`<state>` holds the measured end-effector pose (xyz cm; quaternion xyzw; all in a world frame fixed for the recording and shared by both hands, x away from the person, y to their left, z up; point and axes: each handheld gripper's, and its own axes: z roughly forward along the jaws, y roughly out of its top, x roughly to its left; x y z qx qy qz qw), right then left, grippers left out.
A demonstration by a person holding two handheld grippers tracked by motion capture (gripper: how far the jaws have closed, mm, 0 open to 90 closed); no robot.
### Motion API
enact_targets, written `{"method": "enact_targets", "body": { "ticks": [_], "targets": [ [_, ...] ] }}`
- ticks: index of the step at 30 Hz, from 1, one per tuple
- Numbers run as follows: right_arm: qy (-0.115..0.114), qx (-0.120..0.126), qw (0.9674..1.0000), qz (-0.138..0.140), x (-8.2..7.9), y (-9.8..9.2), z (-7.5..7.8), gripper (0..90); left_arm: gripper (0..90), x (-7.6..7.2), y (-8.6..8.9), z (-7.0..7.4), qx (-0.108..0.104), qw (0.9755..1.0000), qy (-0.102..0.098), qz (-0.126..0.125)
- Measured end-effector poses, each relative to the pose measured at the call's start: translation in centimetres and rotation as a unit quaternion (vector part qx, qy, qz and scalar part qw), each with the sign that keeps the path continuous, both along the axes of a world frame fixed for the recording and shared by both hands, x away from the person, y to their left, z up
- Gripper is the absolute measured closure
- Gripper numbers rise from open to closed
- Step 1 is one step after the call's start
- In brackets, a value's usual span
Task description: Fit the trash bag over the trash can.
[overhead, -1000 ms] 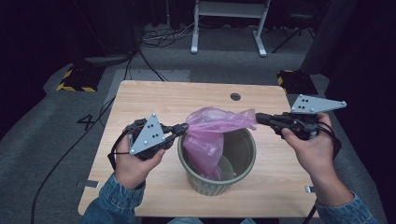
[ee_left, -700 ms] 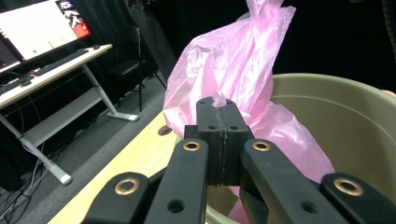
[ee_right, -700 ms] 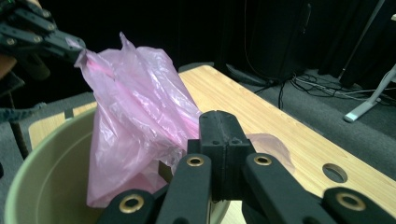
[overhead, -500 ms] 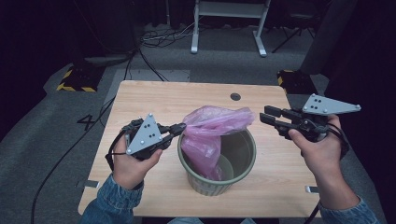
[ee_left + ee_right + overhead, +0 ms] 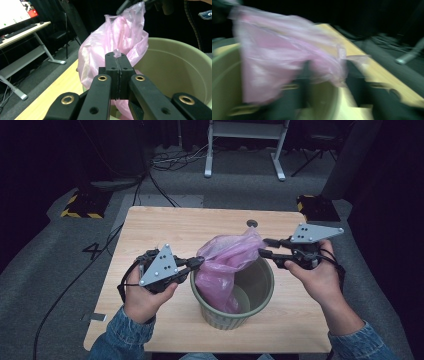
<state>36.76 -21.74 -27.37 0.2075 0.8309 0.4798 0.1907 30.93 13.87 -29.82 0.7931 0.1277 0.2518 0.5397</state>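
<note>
I'm over a wooden table (image 5: 165, 227) in a dark room. My left gripper (image 5: 198, 263) is clamped shut on the pink bag (image 5: 225, 262) hem, at the left rim of the green bin (image 5: 260, 292). My right gripper (image 5: 264, 248) has just been closing, jaws parted around the far hem. I'd grip firmly before spreading outward.

The pink bag (image 5: 227, 262) blocks the left half of the green bin (image 5: 260, 292) at frame centre, while its right half stays open from above.
</note>
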Motion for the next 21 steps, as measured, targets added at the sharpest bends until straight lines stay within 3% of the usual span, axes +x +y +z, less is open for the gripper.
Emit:
{"method": "enact_targets", "body": {
  "ticks": [1,2,3,7,9,11,12,15,17,18,19,21],
  "targets": [
    [0.006,0.0,0.9998,0.018,-0.1,0.3,0.0,79.2,89.6,0.0,0.0,0.0,0.001,1.0,-0.001,0.003],
    [0.006,-0.005,0.9998,0.021,-0.2,0.5,0.0,86.9,89.7,0.0,0.1,0.0,0.001,1.0,-0.002,0.006],
    [0.005,-0.01,0.9997,0.02,-0.3,0.6,0.0,89.2,89.7,-0.1,0.4,0.0,0.0,0.9999,-0.004,0.013],
    [0.008,0.002,1.0,0.0,-0.5,-0.5,0.4,90.0,89.9,-0.2,1.9,-0.1,-0.01,0.9993,-0.004,0.036],
    [0.013,0.013,0.9998,-0.003,-0.6,-1.2,0.5,90.0,89.9,-0.1,2.4,-0.2,-0.021,0.9992,0.001,0.035],
    [0.021,0.02,0.9996,0.004,-1.0,-1.5,0.6,90.0,89.9,-0.2,2.5,-0.3,-0.021,0.9992,0.004,0.034],
    [0.021,0.017,0.9996,0.003,-1.1,-1.5,0.7,90.0,90.0,-0.3,2.5,-0.3,-0.011,0.9992,0.0,0.038],
    [0.019,0.012,0.9997,0.003,-1.6,-1.5,0.7,90.0,89.9,-0.4,2.4,-0.4,-0.012,0.9992,0.0,0.038],
    [0.017,0.019,0.9997,0.006,-1.8,-1.7,0.8,90.0,90.0,-0.4,2.4,-0.4,-0.013,0.9994,0.006,0.031],
    [0.017,0.021,0.9996,0.006,-1.9,-1.8,0.9,90.0,89.9,-0.4,2.3,-0.5,-0.004,0.9996,0.02,0.02],
    [0.015,0.022,0.9996,0.007,-2.1,-1.9,1.0,90.0,88.9,-0.5,2.2,-0.6,0.003,0.9995,0.02,0.026],
    [0.008,0.018,0.9998,0.005,-2.4,-1.9,1.3,90.0,75.1,-0.9,2.0,-0.3,0.007,0.9991,-0.001,0.041]
  ]
}}
